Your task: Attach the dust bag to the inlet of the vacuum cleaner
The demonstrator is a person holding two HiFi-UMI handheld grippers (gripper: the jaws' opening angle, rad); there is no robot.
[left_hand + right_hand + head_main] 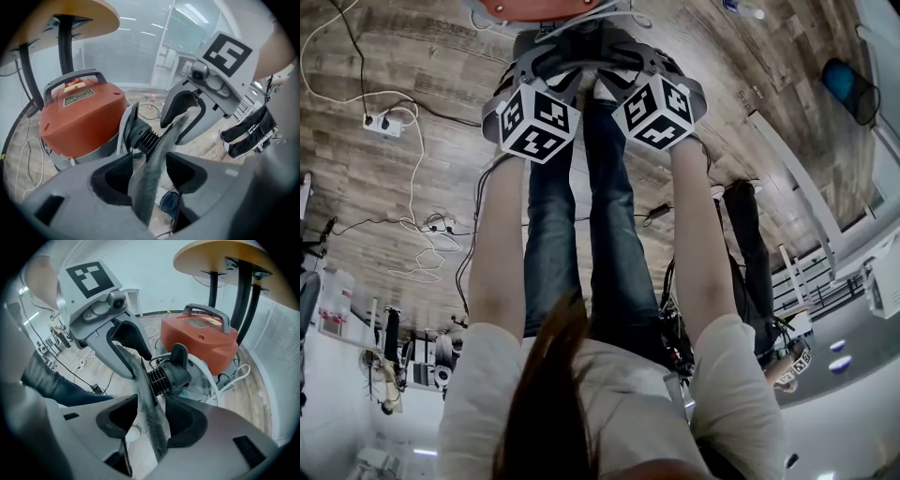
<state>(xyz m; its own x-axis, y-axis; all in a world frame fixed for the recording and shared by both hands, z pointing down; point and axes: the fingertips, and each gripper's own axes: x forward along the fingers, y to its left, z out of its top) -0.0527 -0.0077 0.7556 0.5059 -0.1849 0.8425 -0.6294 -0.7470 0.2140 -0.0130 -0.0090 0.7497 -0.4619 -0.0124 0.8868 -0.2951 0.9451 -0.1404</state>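
The red vacuum cleaner [79,117] [206,341] stands on the floor under a round table, its black ribbed inlet [143,136] [168,373] facing me. A grey dust bag edge [157,159] [147,399] runs from the inlet back between both pairs of jaws. My left gripper [150,176] [125,352] is open, with a gap on each side of the bag. My right gripper [152,420] [185,117] is open too, the bag lying loose between its pads. In the head view both marker cubes [534,117] [661,108] sit side by side above the vacuum [534,7].
The round wooden table [65,18] [220,258] on black legs overhangs the vacuum. A power strip [380,122] and white cables lie on the wooden floor. The person's jeans legs [581,234] are below the grippers. Another person in black trousers [750,234] stands to the right.
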